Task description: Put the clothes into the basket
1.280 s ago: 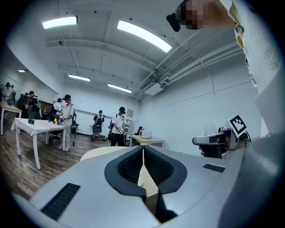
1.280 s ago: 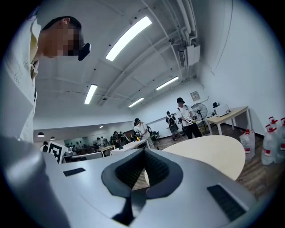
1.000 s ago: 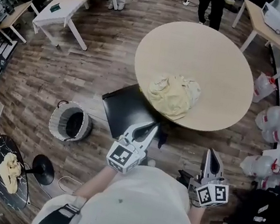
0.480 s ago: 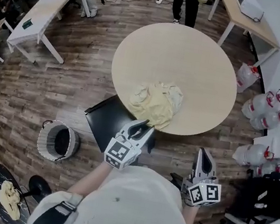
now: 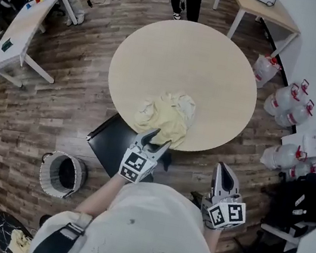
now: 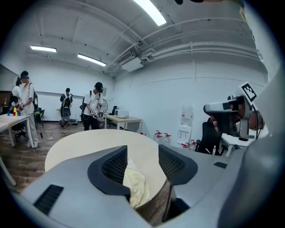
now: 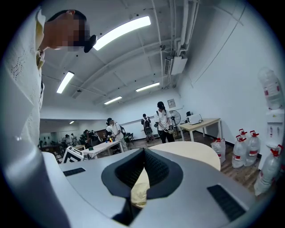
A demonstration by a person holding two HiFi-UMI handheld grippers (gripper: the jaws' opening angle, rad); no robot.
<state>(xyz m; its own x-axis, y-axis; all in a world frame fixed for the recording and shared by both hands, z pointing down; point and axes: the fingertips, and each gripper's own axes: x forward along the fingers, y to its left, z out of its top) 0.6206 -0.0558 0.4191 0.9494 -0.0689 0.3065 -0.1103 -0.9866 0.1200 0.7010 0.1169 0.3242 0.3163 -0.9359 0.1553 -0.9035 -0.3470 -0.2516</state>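
While left claw [image 5: 160,139] opens empty near yellow clothes [image 5: 166,115], right claw [image 5: 222,167] pressed together — basket [image 5: 47,171] well apart.

No legible words, numbers, brands or labels anywhere, all print too small or blurred

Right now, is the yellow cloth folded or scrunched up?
Scrunched up: the yellow cloth lies in a rumpled heap on the round table.

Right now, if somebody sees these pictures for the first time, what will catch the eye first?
A heap of pale yellow clothes lies at the near edge of the big round table. The left gripper points at it, its fingers opening with nothing gripped. The grey basket stands on the wooden floor to the left.
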